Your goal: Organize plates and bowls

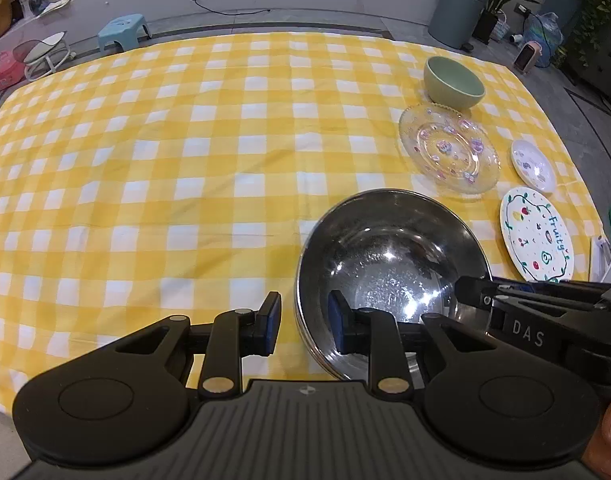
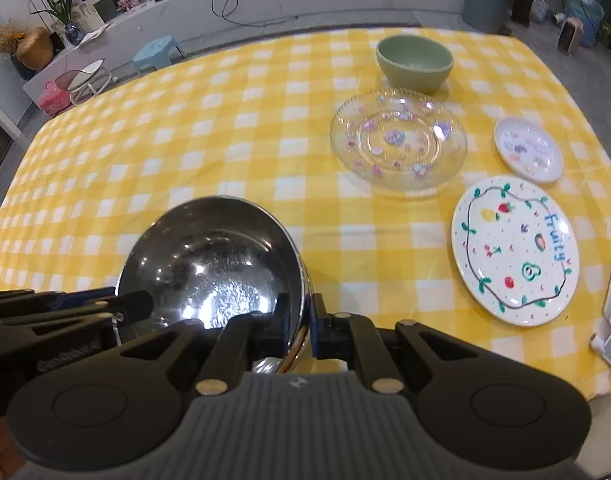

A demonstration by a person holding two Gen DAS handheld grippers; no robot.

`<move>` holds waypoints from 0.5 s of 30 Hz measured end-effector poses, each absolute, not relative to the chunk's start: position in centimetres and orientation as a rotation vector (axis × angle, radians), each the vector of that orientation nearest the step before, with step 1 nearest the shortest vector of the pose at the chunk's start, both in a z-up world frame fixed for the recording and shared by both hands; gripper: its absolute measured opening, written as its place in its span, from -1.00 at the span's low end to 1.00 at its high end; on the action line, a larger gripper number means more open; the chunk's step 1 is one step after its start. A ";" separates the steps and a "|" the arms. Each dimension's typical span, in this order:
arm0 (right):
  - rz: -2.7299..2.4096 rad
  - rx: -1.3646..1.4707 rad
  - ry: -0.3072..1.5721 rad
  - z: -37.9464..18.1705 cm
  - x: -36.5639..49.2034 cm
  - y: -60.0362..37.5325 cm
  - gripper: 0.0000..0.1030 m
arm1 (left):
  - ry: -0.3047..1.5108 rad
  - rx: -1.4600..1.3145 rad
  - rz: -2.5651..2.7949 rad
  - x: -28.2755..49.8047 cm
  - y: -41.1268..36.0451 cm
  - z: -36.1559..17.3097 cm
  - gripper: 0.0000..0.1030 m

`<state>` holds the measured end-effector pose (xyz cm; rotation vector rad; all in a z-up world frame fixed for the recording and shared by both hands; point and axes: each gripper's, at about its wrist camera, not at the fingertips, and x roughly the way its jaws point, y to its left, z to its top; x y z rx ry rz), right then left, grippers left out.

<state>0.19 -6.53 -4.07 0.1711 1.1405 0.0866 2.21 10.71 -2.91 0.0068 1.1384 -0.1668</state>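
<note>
Steel mixing bowl [image 2: 209, 256], shiny and round, is pinched at its near rim by the right gripper [image 2: 299, 326]; left gripper [image 1: 303, 322] straddles the opposite rim, jaws spread. Squeeze that side before lifting, keep it level.

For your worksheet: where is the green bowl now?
In both wrist views the green bowl sits at the table's far right, just behind the clear glass plate.

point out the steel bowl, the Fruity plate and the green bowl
steel bowl [image 2: 213, 264]: right wrist view, inner bottom.
Fruity plate [image 2: 513, 252]: right wrist view, painted centre.
green bowl [image 1: 453, 84]: left wrist view, inside of the far wall.
</note>
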 end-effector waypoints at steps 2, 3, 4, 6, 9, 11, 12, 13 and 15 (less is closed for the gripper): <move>0.090 0.180 1.150 -4.2 0.3 -6.6 -0.76 | 1.136 0.005 -0.166 2.3 10.8 -2.8 -0.42; 0.094 0.189 1.148 -4.1 0.3 -6.6 -0.75 | 1.135 0.007 -0.166 2.4 10.8 -2.8 -0.42; 0.096 0.193 1.146 -4.0 0.3 -6.6 -0.73 | 1.133 0.007 -0.166 2.4 10.9 -2.7 -0.42; 0.102 0.199 1.136 -3.7 0.5 -6.7 -0.59 | 1.129 0.005 -0.165 2.6 11.0 -2.4 -0.41; 0.109 0.205 1.115 -2.9 0.8 -7.0 -0.57 | 1.120 -0.018 -0.174 3.3 11.2 -2.0 -0.40; 0.114 0.220 1.095 -2.4 1.2 -7.3 -0.50 | 1.106 -0.063 -0.191 3.8 11.5 -1.5 -0.37; 0.115 0.229 1.085 -2.1 1.4 -7.5 -0.45 | 1.099 -0.077 -0.194 4.2 11.6 -1.3 -0.35; 0.117 0.238 1.075 -1.9 1.7 -7.7 -0.43 | 1.092 -0.082 -0.191 4.5 11.5 -1.0 -0.34; 0.114 0.249 1.062 -1.8 2.3 -8.2 -0.40 | 1.078 -0.082 -0.188 5.3 11.3 -0.6 -0.33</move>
